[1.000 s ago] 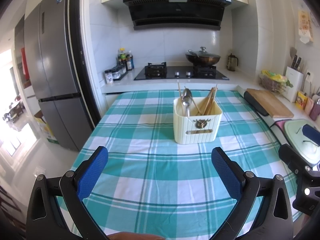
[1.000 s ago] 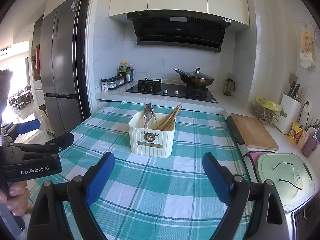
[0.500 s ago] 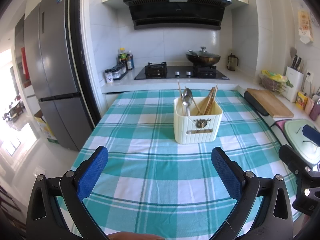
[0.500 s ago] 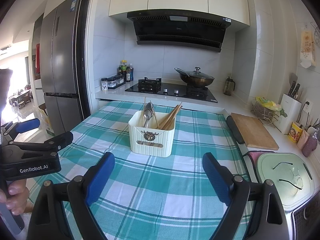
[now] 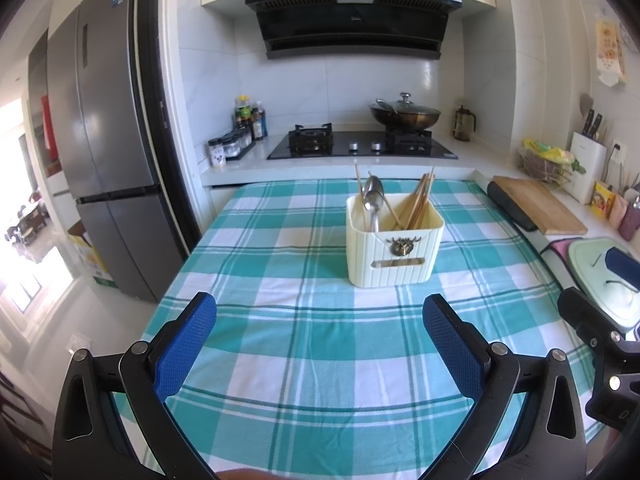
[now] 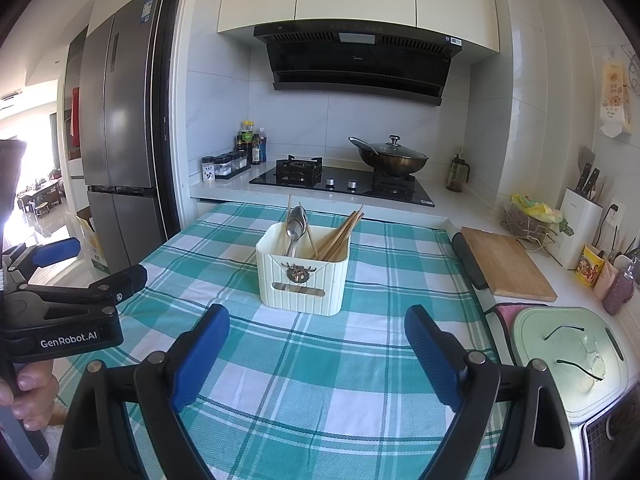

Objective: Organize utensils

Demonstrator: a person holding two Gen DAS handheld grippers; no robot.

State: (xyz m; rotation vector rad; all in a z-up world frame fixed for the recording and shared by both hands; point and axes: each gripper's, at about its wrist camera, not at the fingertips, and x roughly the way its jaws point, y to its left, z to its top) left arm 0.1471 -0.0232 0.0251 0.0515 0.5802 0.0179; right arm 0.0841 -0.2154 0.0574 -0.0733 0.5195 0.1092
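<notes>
Behind caddy wall, utensil handles hidden

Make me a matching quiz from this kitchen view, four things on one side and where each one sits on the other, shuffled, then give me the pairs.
Things:
1. spoon
2. wok
3. glasses
4. cutting board

Places:
A. on the pale green lid at the right
B. standing in the cream utensil holder
C. on the counter right of the checked cloth
D. on the stove's right burner

Pairs: 1-B, 2-D, 3-A, 4-C
</notes>
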